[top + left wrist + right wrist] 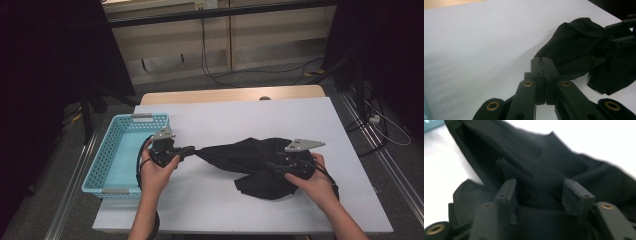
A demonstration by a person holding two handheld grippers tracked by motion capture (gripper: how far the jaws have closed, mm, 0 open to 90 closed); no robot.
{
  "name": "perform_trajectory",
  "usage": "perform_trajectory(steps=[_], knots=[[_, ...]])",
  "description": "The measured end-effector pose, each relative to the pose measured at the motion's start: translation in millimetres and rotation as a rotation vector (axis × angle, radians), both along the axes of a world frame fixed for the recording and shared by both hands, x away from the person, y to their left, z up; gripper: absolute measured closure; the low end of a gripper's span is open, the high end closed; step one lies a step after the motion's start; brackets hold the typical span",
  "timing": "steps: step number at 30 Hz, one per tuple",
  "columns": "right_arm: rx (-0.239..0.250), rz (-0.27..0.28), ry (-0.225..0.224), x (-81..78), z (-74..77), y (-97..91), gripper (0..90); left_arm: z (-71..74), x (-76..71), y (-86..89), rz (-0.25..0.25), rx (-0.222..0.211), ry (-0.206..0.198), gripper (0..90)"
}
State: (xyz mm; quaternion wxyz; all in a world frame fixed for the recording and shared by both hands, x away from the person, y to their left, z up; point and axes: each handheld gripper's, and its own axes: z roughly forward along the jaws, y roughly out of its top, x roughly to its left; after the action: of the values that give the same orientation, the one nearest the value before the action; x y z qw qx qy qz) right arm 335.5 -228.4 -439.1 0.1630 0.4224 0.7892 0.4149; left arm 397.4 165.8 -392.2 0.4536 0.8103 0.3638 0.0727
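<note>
Black cloth on white table: left gripper clamped on its corner; right gripper, jaws apart, over crumpled end

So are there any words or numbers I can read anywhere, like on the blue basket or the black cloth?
No, there are none to read.
Blue basket: plain mesh walls, no label.
Black cloth: plain, no tag or print showing.
White table: bare, no writing.
Left gripper and right gripper: black jaws and brass rivets, no markings.
</note>
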Motion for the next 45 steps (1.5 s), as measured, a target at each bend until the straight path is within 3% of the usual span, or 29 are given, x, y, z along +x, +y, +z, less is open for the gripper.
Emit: perform_trajectory(steps=[4, 9, 13, 19, 26, 32, 35, 39, 42, 45], knots=[[-0.038, 0.005, 0.029, 0.4, -6.5, 3.4, 42.2, -3.0, -0.7, -2.0, -0.004, 0.008, 0.007, 89.5], [-0.068, -0.010, 0.053, 1.7, -11.8, 1.2, 68.6, -7.0, -1.2, -4.5, -0.009, 0.017, 0.018, 89.5], [-0.064, 0.008, 0.043, 1.0, -10.9, 0.0, 81.6, -10.5, -0.4, -4.2, -0.011, 0.011, 0.032, 89.1], [-0.026, 0.002, 0.008, -3.3, -2.8, -6.8, 83.6, -10.8, -1.0, -10.0, -0.035, 0.017, 0.027, 87.1], [0.017, 0.000, -0.004, -6.9, 0.5, -10.4, 83.7, -12.6, -4.4, -26.9, -0.099, -0.001, 0.009, 58.7], [0.030, -0.001, 0.003, -7.5, 0.0, -9.1, 83.8, -24.6, -3.8, -48.3, -0.139, 0.030, 0.017, 44.9], [0.034, 0.000, -0.003, -8.4, 0.6, -9.3, 83.8, -28.0, -3.2, -58.8, -0.135, 0.050, 0.008, 38.6], [0.052, -0.004, 0.001, -8.9, 1.7, -11.5, 84.2, -32.1, -3.0, -73.4, -0.162, 0.057, 0.009, 36.2], [0.053, -0.002, -0.001, -9.5, 1.4, -11.7, 84.3, -37.0, -1.1, -81.7, -0.164, 0.095, -0.009, 30.9], [0.053, -0.001, -0.001, -10.9, 2.0, -12.0, 84.5, -39.9, -0.1, -87.8, -0.198, 0.087, 0.012, 30.7]])
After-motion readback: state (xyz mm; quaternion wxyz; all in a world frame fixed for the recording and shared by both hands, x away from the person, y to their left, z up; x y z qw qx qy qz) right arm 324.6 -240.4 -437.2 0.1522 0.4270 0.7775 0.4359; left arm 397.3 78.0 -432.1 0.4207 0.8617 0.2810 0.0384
